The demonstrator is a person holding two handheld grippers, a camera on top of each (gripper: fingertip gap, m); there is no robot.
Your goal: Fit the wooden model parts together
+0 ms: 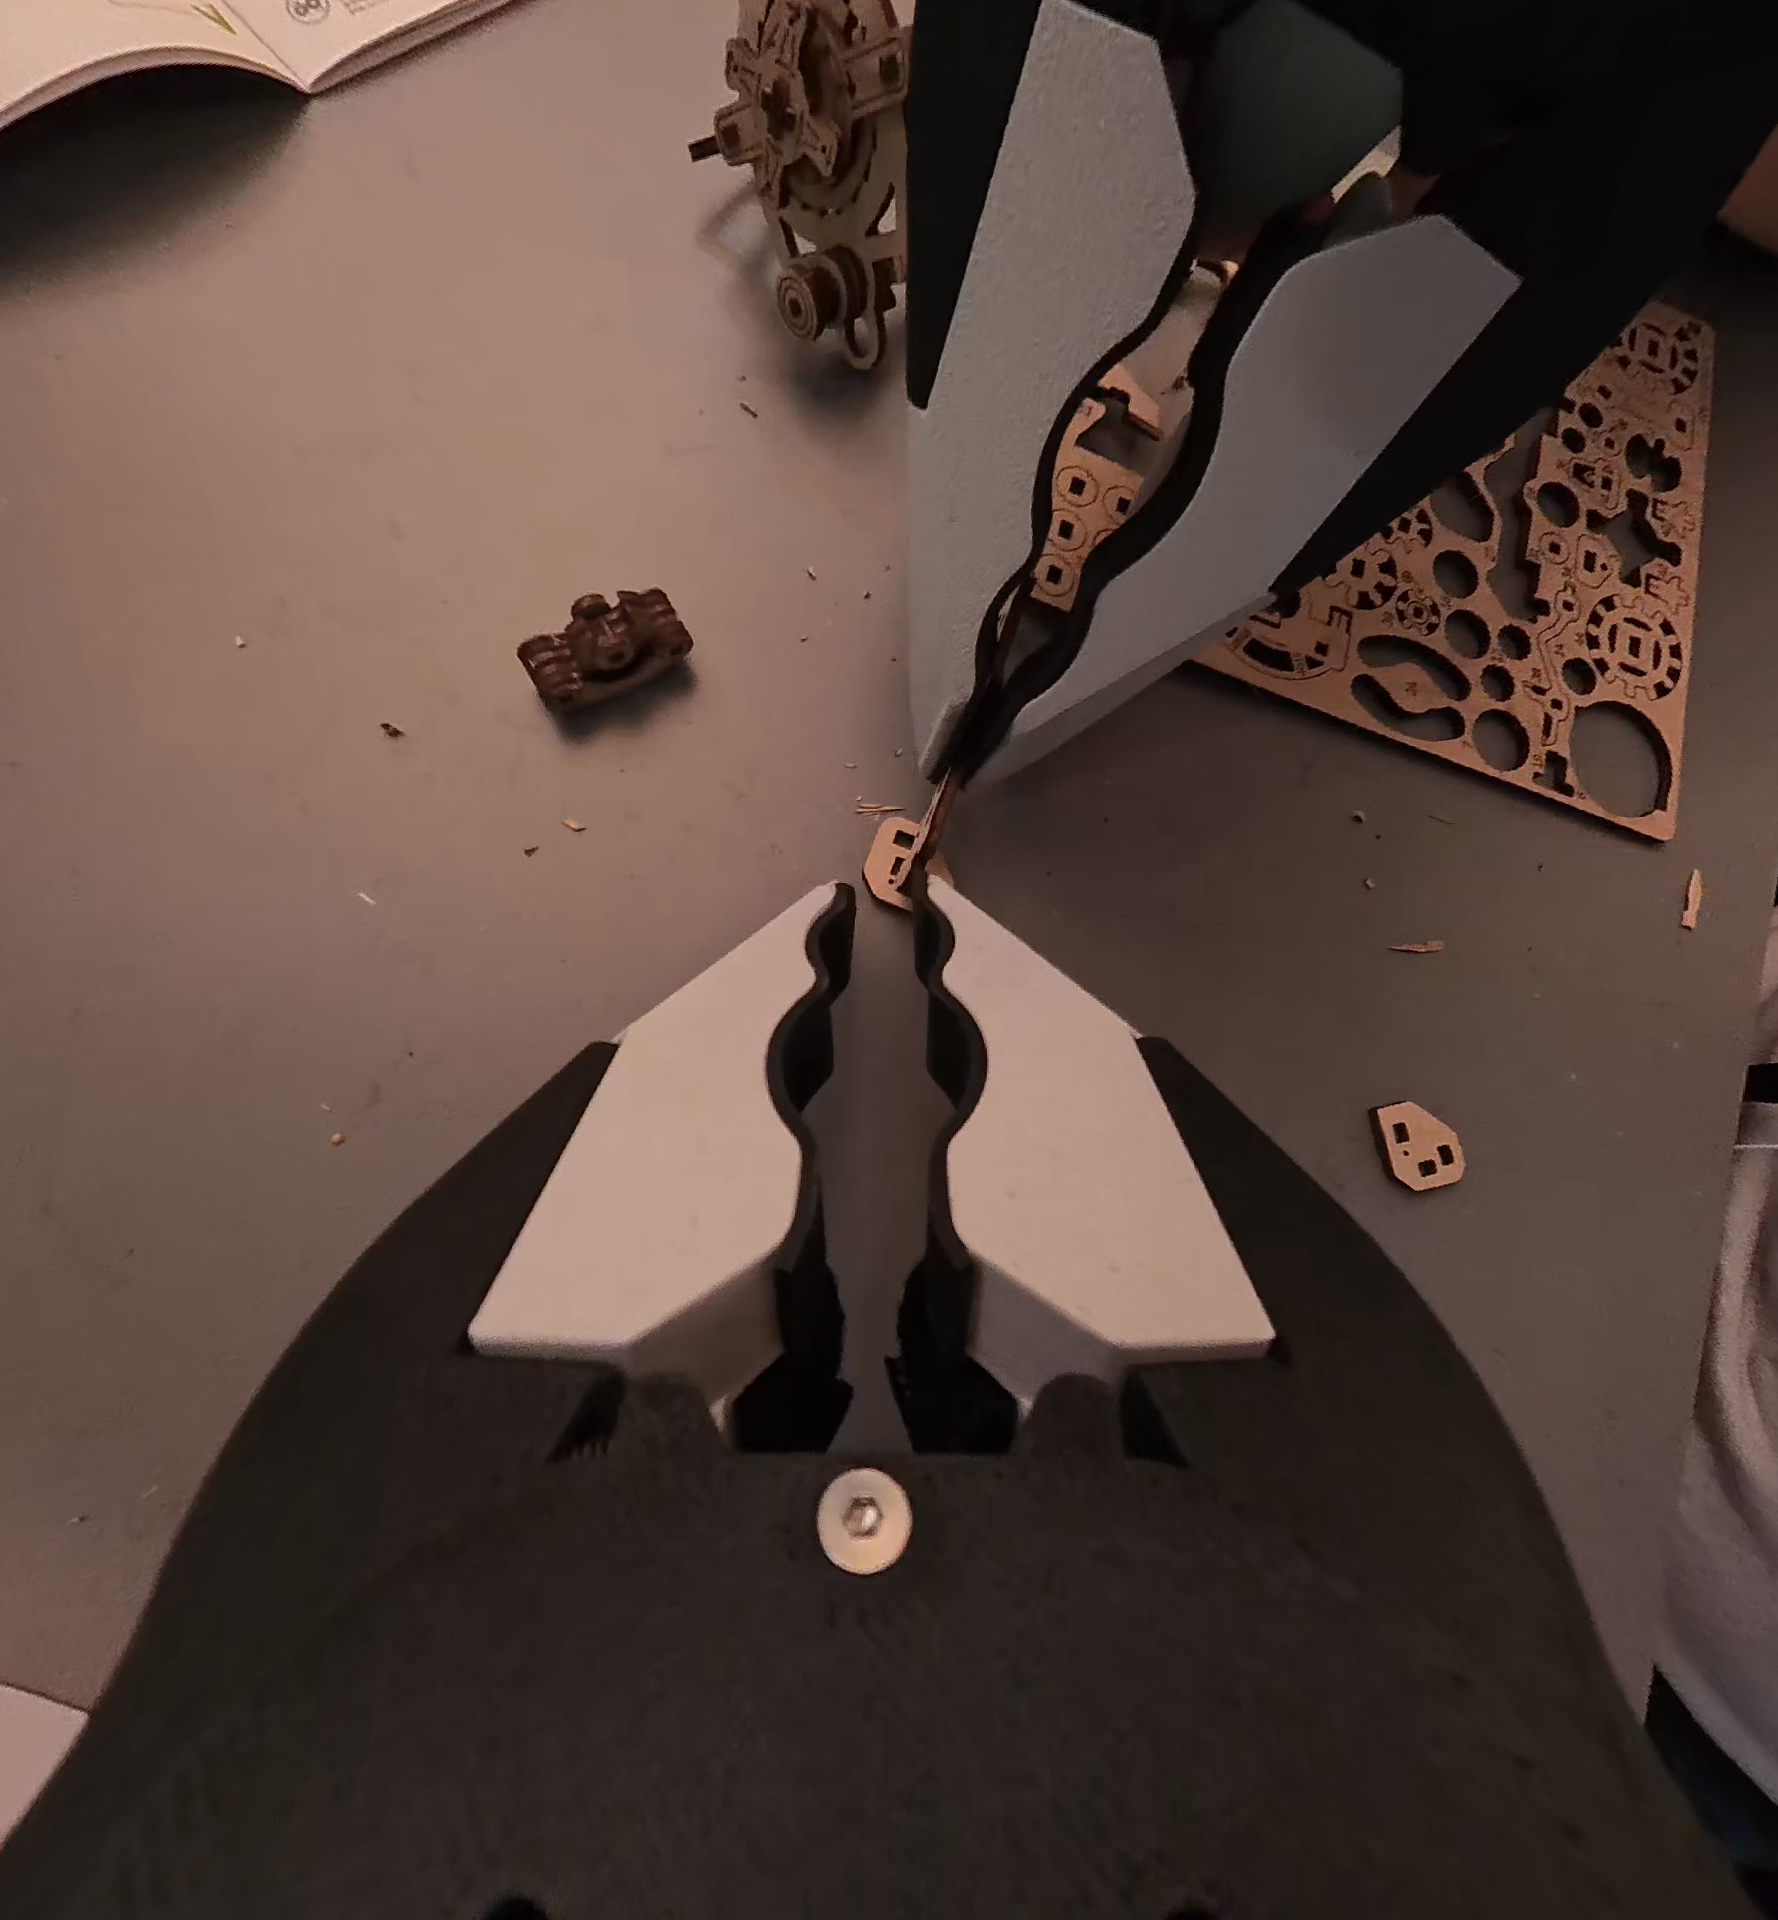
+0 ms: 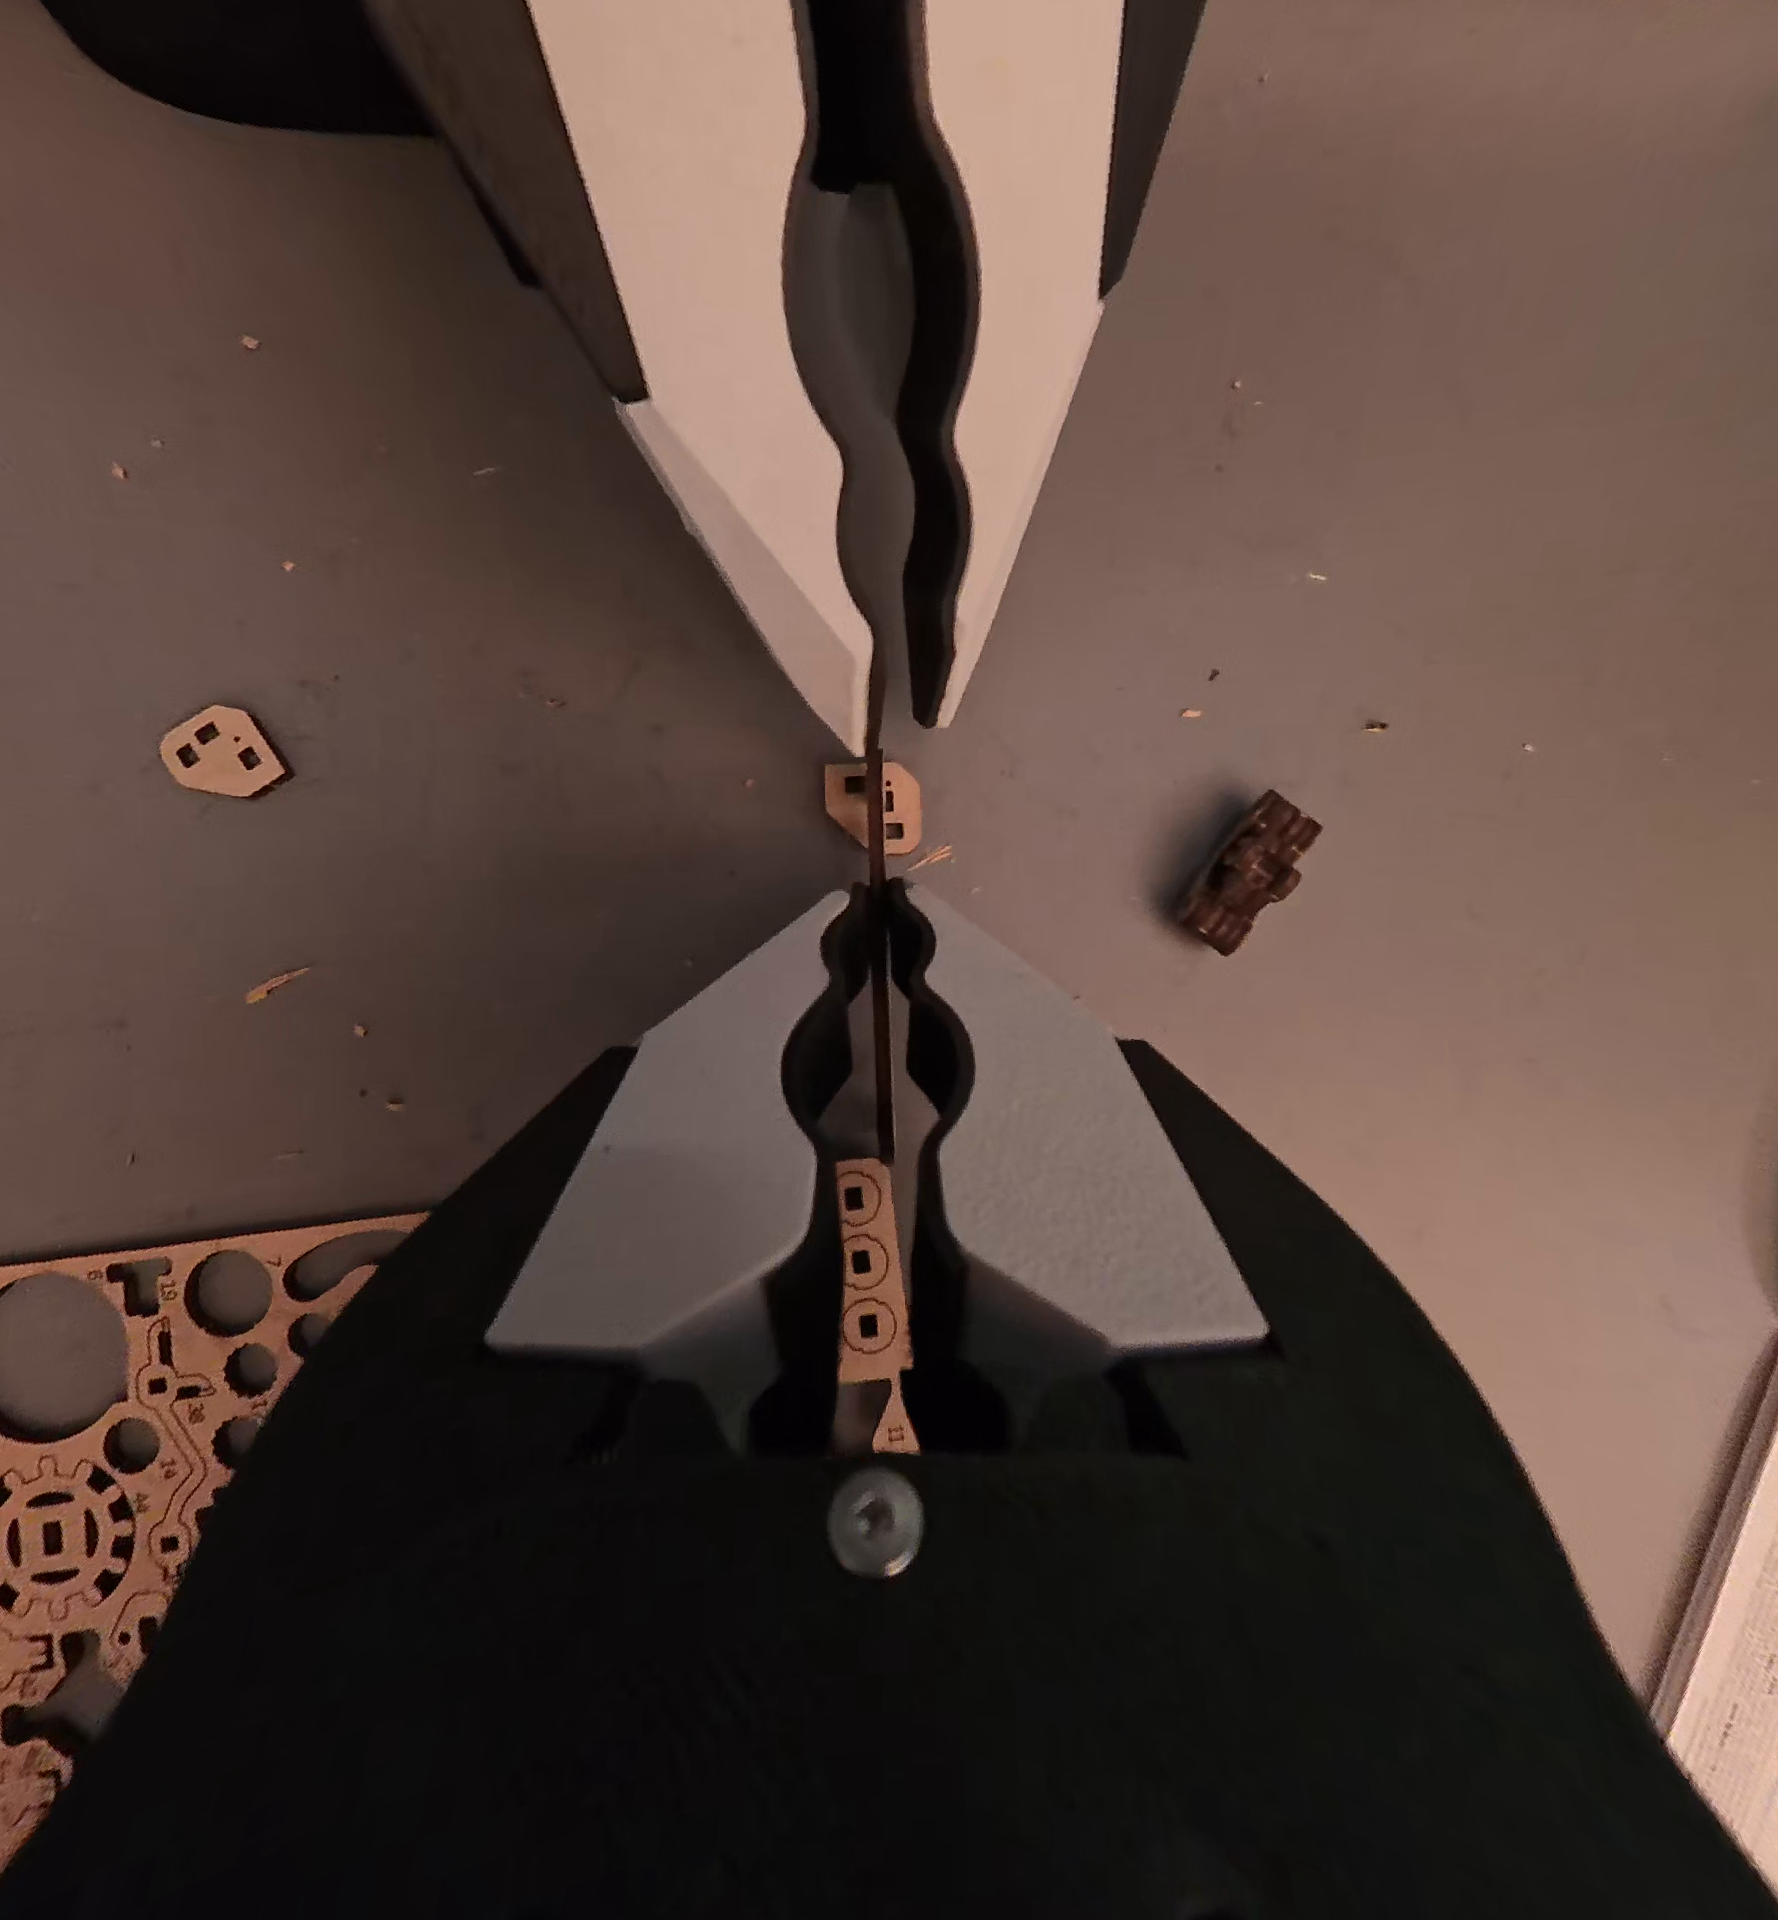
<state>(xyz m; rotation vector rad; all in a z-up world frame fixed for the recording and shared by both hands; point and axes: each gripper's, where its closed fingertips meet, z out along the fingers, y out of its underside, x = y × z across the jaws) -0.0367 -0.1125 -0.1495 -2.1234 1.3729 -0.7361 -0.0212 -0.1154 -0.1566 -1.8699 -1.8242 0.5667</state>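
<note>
Insertion step in hand. Right gripper [image 2: 872, 891] pinches a thin wooden strip [image 2: 872, 1262] edge-on, its tip at the small slotted plate [image 2: 877, 805] lying on the worktop [image 2: 449, 623]. Left gripper [image 1: 885, 902], slightly spread, flanks the plate. Next move likely calls for exact tab-to-slot alignment.

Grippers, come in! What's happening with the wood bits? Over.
Right gripper shut on strip. Strip tip at small plate on table. Left gripper slightly open beside plate, holding nothing. Nothing in the way.
</note>
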